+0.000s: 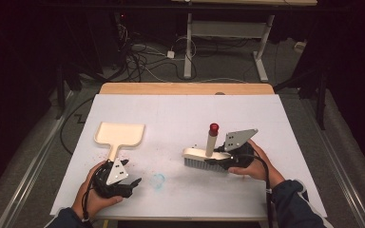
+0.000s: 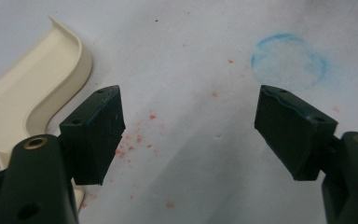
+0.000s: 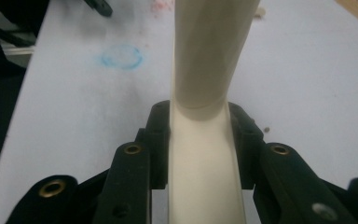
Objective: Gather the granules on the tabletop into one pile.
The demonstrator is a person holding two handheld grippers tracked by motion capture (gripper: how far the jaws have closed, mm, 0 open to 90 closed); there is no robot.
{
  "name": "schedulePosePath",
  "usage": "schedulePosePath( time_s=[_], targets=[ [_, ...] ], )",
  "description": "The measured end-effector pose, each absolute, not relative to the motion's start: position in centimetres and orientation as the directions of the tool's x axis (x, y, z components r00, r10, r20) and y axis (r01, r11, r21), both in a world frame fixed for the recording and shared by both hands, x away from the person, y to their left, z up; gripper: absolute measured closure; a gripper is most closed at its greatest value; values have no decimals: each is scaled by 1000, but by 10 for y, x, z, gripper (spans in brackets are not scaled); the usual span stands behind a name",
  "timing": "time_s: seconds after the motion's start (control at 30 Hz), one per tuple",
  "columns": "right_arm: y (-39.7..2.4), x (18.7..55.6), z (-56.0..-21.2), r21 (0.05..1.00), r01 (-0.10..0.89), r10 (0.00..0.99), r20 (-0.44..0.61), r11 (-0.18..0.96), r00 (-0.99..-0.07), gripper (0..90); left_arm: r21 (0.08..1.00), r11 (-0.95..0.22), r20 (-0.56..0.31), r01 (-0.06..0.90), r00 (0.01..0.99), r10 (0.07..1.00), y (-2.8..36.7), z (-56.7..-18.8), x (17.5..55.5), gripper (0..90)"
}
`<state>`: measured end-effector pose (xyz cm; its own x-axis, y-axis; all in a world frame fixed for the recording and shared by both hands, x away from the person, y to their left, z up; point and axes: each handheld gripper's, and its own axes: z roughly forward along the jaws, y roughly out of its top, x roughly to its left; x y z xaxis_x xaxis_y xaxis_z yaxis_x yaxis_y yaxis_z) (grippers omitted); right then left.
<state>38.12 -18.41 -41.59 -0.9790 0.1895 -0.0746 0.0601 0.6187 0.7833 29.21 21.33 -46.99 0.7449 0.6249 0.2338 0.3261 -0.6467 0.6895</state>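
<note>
Nearest, at the lower left of the high view: left hand-held gripper (image 1: pixel 132 182), jaws spread wide and holding nothing, hovering low over the white surface (image 1: pixel 180 114). Parked just behind the dustpan's handle, probably ready to steady or take it once sweeping starts. Between those spread jaws in the left gripper view, a scatter of small red crumbs (image 2: pixel 135 140) on the sheet, likely the mess to be swept. Just beyond, a faint blue ring stain (image 2: pixel 286 58), smudged, flat on the surface, no part of the job as far as can be judged.

Over on the right, right hand-held gripper (image 1: pixel 218 160) clamped tight on the brush (image 1: pixel 204 154), gripped by the back of its cream head so the bristles point down and meet the surface, a sensible hold for dragging crumbs leftward. Brush itself: cream plastic body, grey bristle row underneath, pale handle rising tilted from the head and capped with a red knob. Resting right of centre, well apart from the crumbs.

Farther off at the left, dustpan (image 1: pixel 120 135): cream, shallow, raised rim round the back and sides, lying flat with its handle toward the person and its open lip facing away.
</note>
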Motion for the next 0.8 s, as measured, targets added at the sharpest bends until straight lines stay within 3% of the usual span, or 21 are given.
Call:
schedulePosePath(
  time_s=[0.3, 0.6, 0.8],
  targets=[
    [-177, 399, -397, 813, 35, 299, -174, 582, -938, 676, 688, -648, 234, 327, 746, 623, 212, -471, 294, 233],
    [-155, 437, -421, 775, 36, 431, -311, 630, -847, 677, 688, -648, 231, 328, 747, 623, 214, -471, 293, 234],
    [-150, 436, -437, 769, 22, 404, -311, 639, -860, 677, 682, -648, 224, 338, 748, 625, 215, -472, 292, 235]
  ],
)
